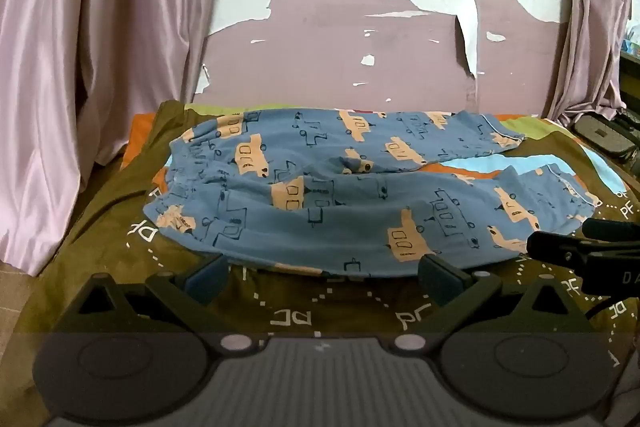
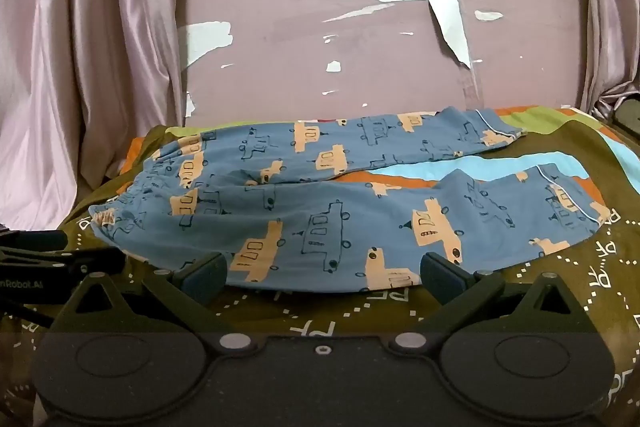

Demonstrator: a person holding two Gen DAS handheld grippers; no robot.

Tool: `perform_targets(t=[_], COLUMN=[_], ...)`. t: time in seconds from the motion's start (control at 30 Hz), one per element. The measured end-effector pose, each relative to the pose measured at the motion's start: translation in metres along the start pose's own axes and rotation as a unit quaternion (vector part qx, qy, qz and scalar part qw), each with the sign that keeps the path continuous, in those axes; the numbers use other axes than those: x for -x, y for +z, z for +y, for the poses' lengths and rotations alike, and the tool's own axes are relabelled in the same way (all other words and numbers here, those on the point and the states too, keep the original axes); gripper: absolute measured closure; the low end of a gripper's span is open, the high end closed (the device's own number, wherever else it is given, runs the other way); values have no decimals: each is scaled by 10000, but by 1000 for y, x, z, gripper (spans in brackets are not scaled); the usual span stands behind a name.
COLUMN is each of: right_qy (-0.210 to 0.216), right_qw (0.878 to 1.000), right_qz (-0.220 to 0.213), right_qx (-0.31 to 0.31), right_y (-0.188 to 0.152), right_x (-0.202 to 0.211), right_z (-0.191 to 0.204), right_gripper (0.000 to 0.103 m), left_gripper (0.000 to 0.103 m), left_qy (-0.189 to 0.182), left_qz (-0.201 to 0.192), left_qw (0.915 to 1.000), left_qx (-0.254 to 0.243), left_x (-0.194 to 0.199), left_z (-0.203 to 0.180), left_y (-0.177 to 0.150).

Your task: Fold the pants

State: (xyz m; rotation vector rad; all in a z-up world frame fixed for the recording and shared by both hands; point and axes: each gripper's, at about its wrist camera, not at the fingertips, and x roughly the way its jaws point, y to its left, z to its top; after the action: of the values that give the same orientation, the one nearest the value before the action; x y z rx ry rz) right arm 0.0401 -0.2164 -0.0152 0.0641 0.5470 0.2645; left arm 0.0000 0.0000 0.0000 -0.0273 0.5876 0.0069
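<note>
Blue pants (image 1: 344,203) printed with tan cars lie flat on a bed, waistband at the left and two legs spread apart toward the right. They also show in the right wrist view (image 2: 328,211). My left gripper (image 1: 322,277) is open and empty, its fingertips at the near edge of the near leg. My right gripper (image 2: 322,277) is open and empty, at the near edge of the same leg further right. The right gripper shows at the right edge of the left wrist view (image 1: 588,243), and the left gripper at the left edge of the right wrist view (image 2: 52,255).
The bed has an olive cover (image 1: 120,211) with white letters and orange, green and light blue patches. A pink wall (image 1: 360,39) with peeling paint stands behind. Pink curtains (image 1: 92,47) hang at left and right (image 1: 592,27).
</note>
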Motion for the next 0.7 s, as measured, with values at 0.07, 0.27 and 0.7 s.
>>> perform_targets(t=[0.07, 0.27, 0.7], right_qy=[-1, 8, 13], right_qw=[10000, 10000, 10000], right_qz=[-2, 7, 26], right_qx=[0, -10, -28], right_y=[0, 0, 0], right_x=[0, -1, -1], right_z=[0, -1, -1], right_gripper=[0, 0, 0], left_gripper=[0, 0, 0], left_qy=[-12, -16, -27], left_qz=[-2, -1, 30], left_qw=[10000, 10000, 10000], left_qx=[22, -14, -11], left_x=[0, 1, -2], left_z=[0, -1, 0], left_y=[0, 0, -1])
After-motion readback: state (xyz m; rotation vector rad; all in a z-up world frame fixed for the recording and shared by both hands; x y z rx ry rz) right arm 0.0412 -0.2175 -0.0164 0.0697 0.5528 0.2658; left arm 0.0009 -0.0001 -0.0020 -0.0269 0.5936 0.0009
